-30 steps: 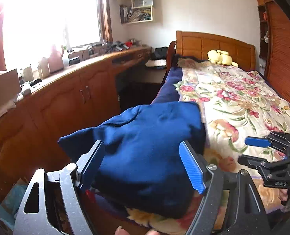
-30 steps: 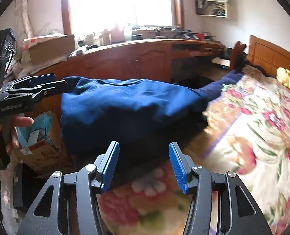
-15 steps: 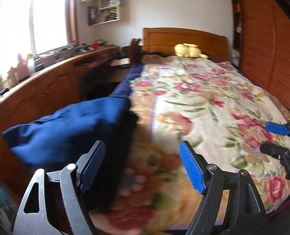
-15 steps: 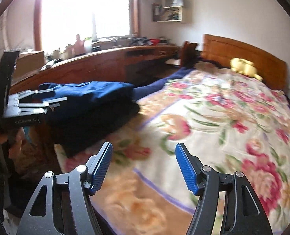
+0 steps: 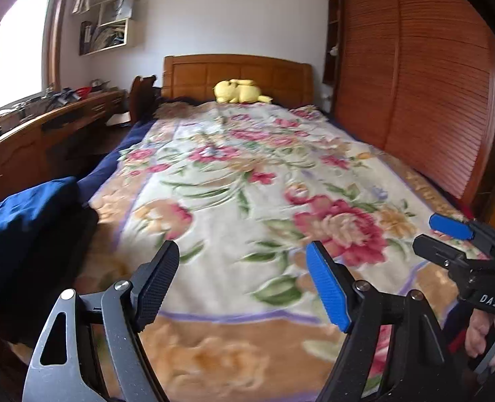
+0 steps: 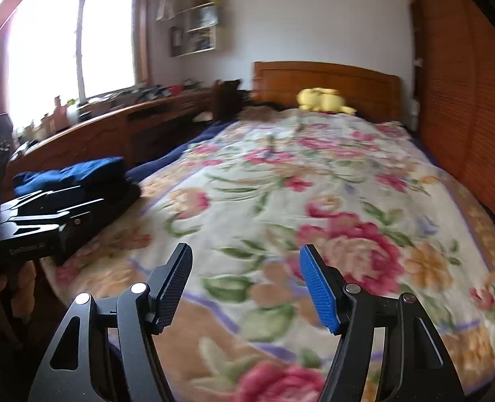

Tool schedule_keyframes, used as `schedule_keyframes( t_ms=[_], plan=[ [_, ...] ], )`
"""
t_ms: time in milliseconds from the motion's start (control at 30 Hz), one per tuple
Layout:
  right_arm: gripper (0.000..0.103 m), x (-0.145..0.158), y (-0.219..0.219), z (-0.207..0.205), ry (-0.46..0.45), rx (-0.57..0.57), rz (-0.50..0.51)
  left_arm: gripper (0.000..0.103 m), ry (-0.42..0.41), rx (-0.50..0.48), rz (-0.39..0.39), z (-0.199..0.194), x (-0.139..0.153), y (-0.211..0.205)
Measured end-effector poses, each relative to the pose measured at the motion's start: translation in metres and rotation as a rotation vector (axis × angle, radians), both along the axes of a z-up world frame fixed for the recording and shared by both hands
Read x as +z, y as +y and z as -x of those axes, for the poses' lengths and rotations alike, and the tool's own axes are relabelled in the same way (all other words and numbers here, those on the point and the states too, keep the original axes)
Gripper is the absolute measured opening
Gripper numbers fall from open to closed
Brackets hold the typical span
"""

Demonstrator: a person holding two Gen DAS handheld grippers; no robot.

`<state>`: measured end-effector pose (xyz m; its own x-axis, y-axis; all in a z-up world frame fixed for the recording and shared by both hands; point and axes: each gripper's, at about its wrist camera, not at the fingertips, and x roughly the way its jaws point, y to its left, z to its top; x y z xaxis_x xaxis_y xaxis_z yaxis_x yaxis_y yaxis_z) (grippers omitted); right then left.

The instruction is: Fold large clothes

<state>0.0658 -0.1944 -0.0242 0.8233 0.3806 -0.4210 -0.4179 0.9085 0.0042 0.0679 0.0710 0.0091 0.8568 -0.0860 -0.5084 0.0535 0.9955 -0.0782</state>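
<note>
black gripper, blue pads, silver screws, "DAS" mark

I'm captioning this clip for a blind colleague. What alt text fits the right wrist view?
The open, empty right gripper points over a bed's floral blanket. A folded dark blue garment lies at the bed's left edge behind the left gripper. A yellow plush toy sits by the wooden headboard.

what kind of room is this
Most likely a bedroom in a home: a bed with a wooden headboard and floral blanket, a yellow plush toy at its head, and a slatted wooden wardrobe alongside.
</note>
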Motion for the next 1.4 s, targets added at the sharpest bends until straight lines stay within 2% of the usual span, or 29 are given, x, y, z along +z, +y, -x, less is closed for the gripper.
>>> schedule_keyframes(
  t_ms=[200,400,867,1400],
  plan=[
    [0.068,0.012,-0.038,0.027,-0.023,-0.103,-0.041,0.079,-0.049,-0.030,-0.005,0.007,0.021,-0.042],
    [0.068,0.015,-0.058,0.043,-0.050,-0.158,-0.069,0.079,-0.074,-0.044,-0.006,0.015,0.031,-0.059],
    [0.068,0.008,-0.043,0.045,-0.068,-0.184,-0.083,0.079,-0.062,-0.038,-0.038,0.015,0.026,-0.069],
    [0.068,0.002,-0.055,0.035,-0.081,-0.174,-0.079,0.079,-0.066,-0.037,-0.037,0.016,0.026,-0.068]
  ],
)
